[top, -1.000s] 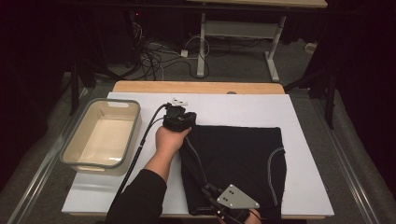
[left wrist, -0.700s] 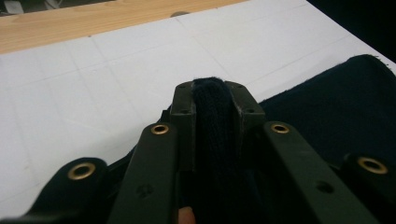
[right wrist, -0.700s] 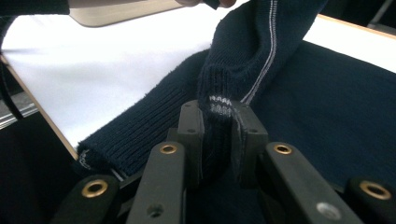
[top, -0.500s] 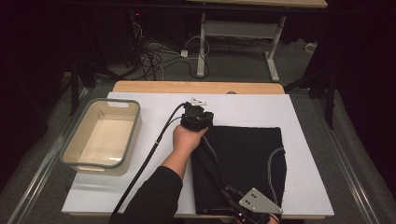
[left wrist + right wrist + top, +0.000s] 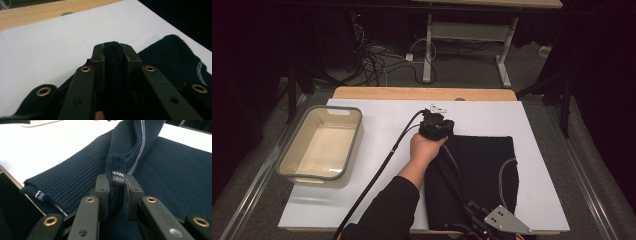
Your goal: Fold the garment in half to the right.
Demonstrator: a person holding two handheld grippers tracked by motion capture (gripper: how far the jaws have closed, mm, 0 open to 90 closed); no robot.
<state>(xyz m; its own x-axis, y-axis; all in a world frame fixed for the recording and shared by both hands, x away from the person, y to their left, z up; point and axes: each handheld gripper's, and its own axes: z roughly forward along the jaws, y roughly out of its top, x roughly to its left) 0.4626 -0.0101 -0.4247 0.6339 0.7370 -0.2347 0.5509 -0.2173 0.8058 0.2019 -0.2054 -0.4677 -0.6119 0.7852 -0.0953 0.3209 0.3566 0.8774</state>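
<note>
Left hand-held gripper (image 5: 113, 53) pinching dark navy knitted sweater (image 5: 482, 175); right hand-held gripper (image 5: 116, 182) pinching ribbed cuff (image 5: 117, 170). Soft, limp, light; best gripped at edges.

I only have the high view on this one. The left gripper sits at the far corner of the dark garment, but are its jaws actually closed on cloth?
Observer: Yes. In the left gripper view the left gripper has a fold of the dark knit sweater pinched between its pads.
Operator: And the right gripper at the near table edge?
Observer: The right gripper is shut on a ribbed cuff of the same sweater.
Operator: Any markings on that cuff?
Observer: A short band of white stitches, and a thin white line running up the sleeve from it.
</note>
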